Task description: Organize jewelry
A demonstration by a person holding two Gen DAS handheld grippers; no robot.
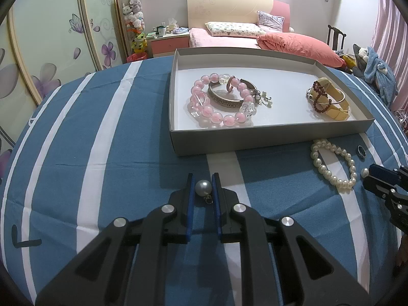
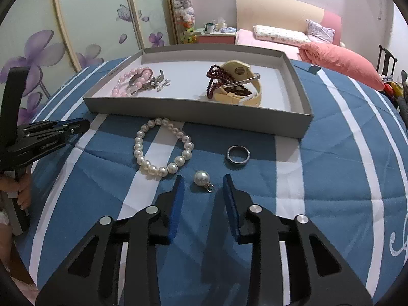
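Left gripper (image 1: 203, 187) clamped on a grey pearl earring (image 1: 203, 187), pads touching both sides, above the blue striped cloth (image 1: 114, 153). Further right, grey tray (image 2: 199, 113) holding pink bead bracelet (image 2: 132, 80), dark red beads (image 2: 216, 76) and cream watch (image 2: 239, 97). In front, white pearl bracelet (image 2: 163, 150) and dark ring (image 2: 238, 154) on the cloth. Right gripper (image 2: 203, 187) spread, pads clear of a second pearl earring (image 2: 202, 178) lying between them.
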